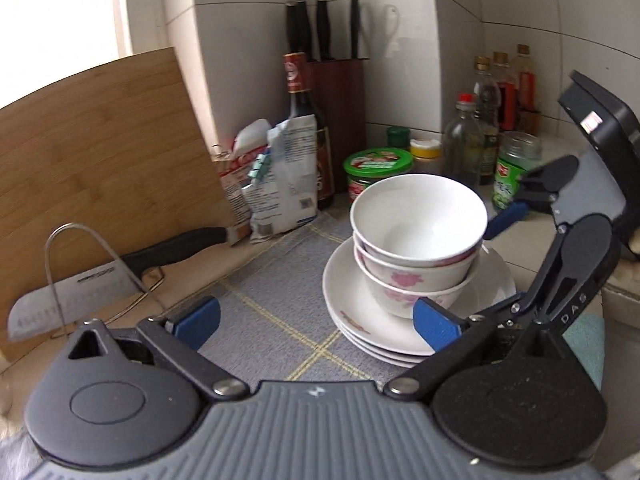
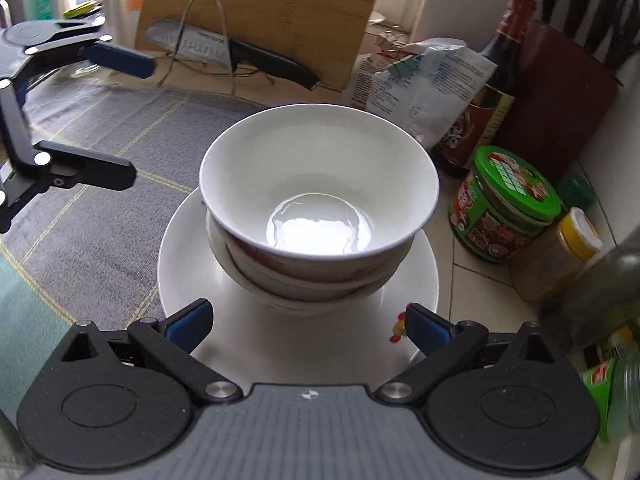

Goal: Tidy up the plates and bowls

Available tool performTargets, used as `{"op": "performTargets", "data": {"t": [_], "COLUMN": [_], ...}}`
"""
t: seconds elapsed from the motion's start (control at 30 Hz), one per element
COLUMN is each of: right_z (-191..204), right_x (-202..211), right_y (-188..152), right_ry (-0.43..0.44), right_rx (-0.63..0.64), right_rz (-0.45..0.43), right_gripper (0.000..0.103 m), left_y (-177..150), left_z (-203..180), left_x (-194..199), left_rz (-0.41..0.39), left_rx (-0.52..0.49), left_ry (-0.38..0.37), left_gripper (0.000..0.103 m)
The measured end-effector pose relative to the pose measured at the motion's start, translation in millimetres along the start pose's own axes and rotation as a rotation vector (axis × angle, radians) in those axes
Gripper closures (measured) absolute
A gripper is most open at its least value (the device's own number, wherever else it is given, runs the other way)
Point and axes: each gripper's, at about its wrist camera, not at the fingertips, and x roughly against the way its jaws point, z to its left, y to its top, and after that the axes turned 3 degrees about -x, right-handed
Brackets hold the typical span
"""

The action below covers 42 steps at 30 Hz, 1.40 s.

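A stack of white bowls [image 1: 416, 236] with pink flowers stands on a stack of white plates [image 1: 352, 312] on a grey mat [image 1: 272, 288]. My left gripper [image 1: 316, 320] is open and empty, just left of and in front of the plates, with its right finger by the plate rim. My right gripper [image 2: 308, 328] is open and empty, close above the near rim of the top plate [image 2: 304, 332], facing the bowls [image 2: 316, 196]. The right gripper also shows in the left wrist view [image 1: 516, 208] behind the bowls. The left gripper shows in the right wrist view [image 2: 128, 120] at left.
A bamboo cutting board [image 1: 100, 160] and a cleaver [image 1: 72, 304] in a wire rack stand at left. Snack bags [image 1: 276, 176], a dark sauce bottle [image 1: 308, 120], a knife block [image 1: 340, 100], a green-lidded tub [image 1: 376, 168] and several bottles and jars [image 1: 492, 120] crowd the tiled corner.
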Motion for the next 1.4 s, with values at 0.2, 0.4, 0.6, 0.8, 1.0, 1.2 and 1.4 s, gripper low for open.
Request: {"op": "performTargets", "data": {"t": [0.2, 0.4, 0.6, 0.8, 1.0, 1.2, 1.4], "right_z": [38.0, 79.9, 109.8, 119.9, 124.5, 124.4, 124.0], "right_x": [28.1, 77.2, 117.3, 137.6, 143.5, 145.4, 146.8], "right_y": [-17.1, -29.3, -31.6, -34.8, -36.9, -38.5, -40.5], "right_ry": [-0.169, -0.269, -0.318, -0.324, -0.323, -0.326, -0.331], "right_rx": [-0.360, -0.509, -0.533, -0.559, -0.563, -0.563, -0.563], "right_rz": [0.051, 0.039, -0.022, -0.066, -0.079, -0.084, -0.079], "right_gripper": [0.000, 0.000, 0.000, 0.000, 0.000, 0.000, 0.000], "left_y": [-12.9, -18.6, -22.2, -18.1, -15.5, -14.0, -13.9], "left_z": [-8.6, -11.7, -11.0, -15.2, -20.2, -22.9, -25.1], "left_x": [35.6, 74.2, 111.7, 133.5, 138.8, 140.4, 140.9], "left_rz": [0.115, 0.215, 0.192, 0.160, 0.155, 0.150, 0.153], "left_rx": [0.109, 0.189, 0.250, 0.237, 0.227, 0.222, 0.223], "left_ry": [0.121, 0.146, 0.117, 0.127, 0.136, 0.145, 0.146], "left_gripper": [0.001, 0.001, 0.001, 0.001, 0.001, 0.001, 0.001]}}
